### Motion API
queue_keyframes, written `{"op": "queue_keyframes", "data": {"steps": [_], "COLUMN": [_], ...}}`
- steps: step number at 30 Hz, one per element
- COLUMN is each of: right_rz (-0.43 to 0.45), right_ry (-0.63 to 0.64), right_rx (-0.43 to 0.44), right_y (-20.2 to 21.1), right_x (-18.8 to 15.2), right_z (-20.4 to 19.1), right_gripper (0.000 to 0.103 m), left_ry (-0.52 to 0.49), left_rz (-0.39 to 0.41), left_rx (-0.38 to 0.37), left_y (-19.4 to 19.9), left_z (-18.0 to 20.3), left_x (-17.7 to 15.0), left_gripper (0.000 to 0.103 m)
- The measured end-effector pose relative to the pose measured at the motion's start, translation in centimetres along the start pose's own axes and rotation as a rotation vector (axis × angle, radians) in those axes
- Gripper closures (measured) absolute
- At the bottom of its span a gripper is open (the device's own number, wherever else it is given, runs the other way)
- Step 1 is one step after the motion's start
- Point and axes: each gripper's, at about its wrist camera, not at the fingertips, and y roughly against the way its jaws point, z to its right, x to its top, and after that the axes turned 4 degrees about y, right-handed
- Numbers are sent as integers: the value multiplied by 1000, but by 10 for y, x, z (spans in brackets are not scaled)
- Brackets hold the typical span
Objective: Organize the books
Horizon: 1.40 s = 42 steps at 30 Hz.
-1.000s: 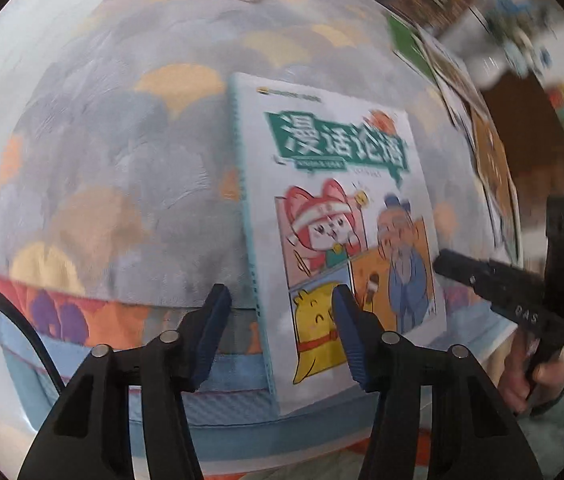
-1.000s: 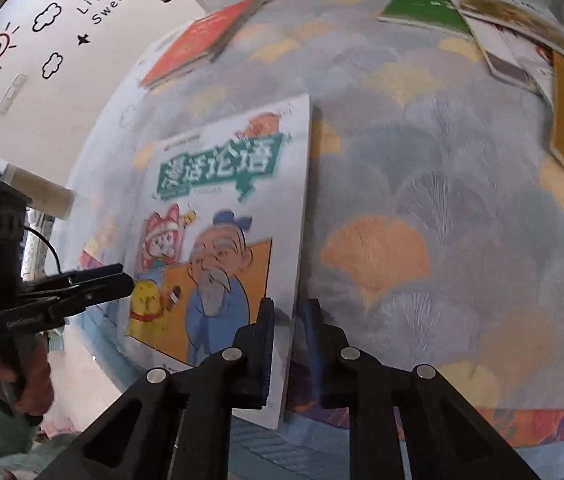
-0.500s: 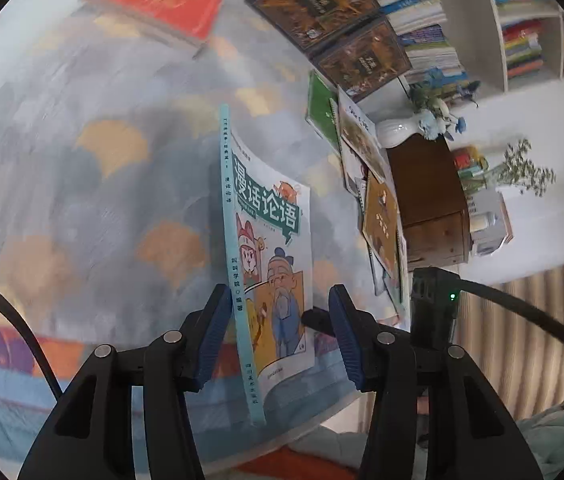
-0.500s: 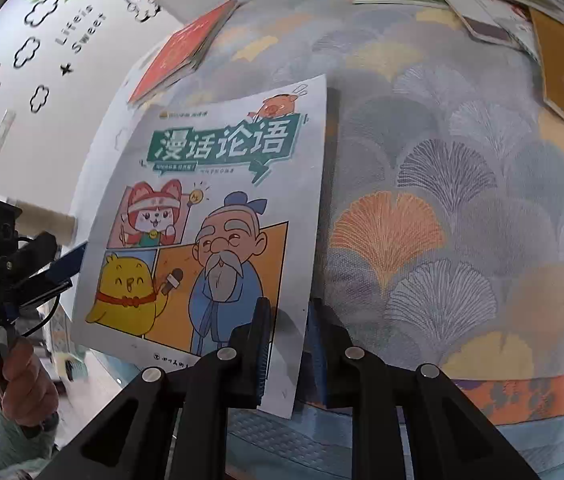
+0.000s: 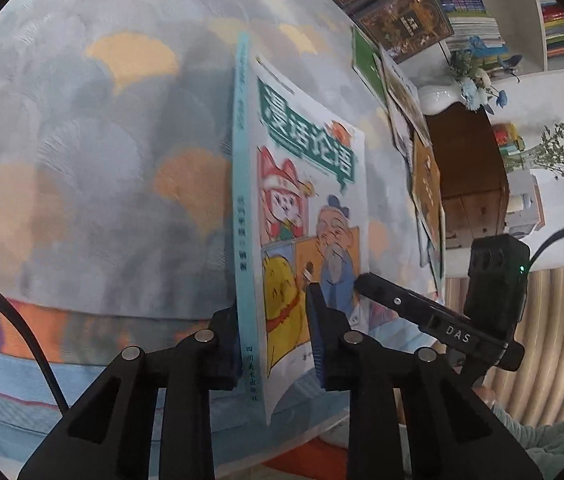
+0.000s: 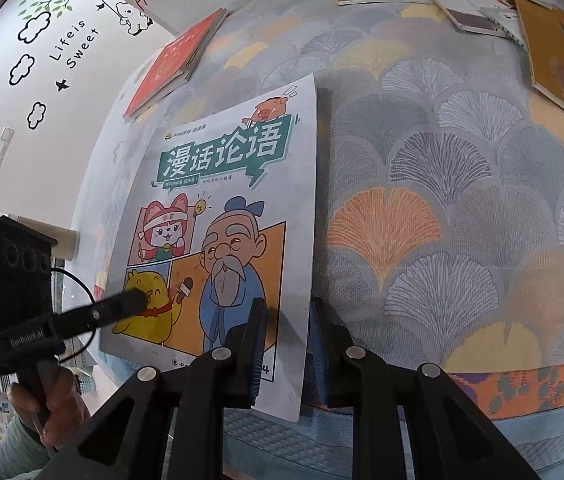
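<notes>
Rubber pads of L gripper (image 5: 274,336) have just been closing and now clamp the book (image 5: 302,216) near its spine; R gripper (image 6: 286,344) is clenched on its free page edge. Book stands tipped up off the bedspread (image 6: 442,200). To do well: keep both grips level, lift together, avoid bending the cover.
</notes>
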Motion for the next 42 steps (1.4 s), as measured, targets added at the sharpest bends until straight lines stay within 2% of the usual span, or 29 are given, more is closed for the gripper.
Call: {"op": "queue_keyframes", "data": {"steps": [4, 7, 10, 11, 12, 14, 18, 22, 24, 25, 27, 29, 31, 34, 37, 42], "right_rz": [-17, -48, -50, -57, -64, -56, -56, -46, -13, 1, 29, 50, 55, 63, 84, 138], "right_ry": [-30, -95, -190, -213, -240, -286, -423, -547, -571, -563, -514, -440, -343, -120, 13, 129], "right_rx": [22, 62, 180, 210, 238, 280, 436, 584, 617, 611, 557, 479, 369, 158, 63, -1], "right_y": [5, 9, 21, 22, 23, 23, 14, -3, -6, -4, 3, 12, 18, 24, 28, 43], "right_x": [2, 9, 9, 7, 4, -2, -15, -21, -20, -20, -17, -11, -3, 6, 10, 16], "right_z": [10, 18, 35, 38, 43, 52, 67, 73, 71, 69, 63, 55, 41, 6, -15, -38], "right_gripper": [82, 80, 75, 67, 55, 49, 49, 48, 49, 52, 67, 75, 75, 76, 76, 76], "left_ry": [29, 50, 105, 134, 159, 207, 280, 287, 292, 279, 233, 149, 53, -76, -137, -191], "left_rz": [4, 26, 32, 28, 24, 18, -1, -27, -38, -43, -33, -41, -48, -51, -15, 68], "left_rx": [-54, -138, -228, -257, -282, -325, -382, -376, -385, -375, -305, -156, -41, 96, 135, 122], "left_y": [-8, -3, 2, 1, 0, -3, -8, -10, -11, -11, -9, -9, -12, -19, -15, 8], "left_z": [10, 22, 24, 22, 21, 18, 17, 23, 22, 24, 26, 30, 38, 54, 61, 63], "left_x": [5, 16, 25, 27, 29, 33, 38, 43, 45, 47, 49, 51, 49, 46, 47, 62], "left_gripper": [83, 84, 84, 84, 85, 85, 85, 85, 85, 85, 85, 85, 83, 81, 79, 81]}}
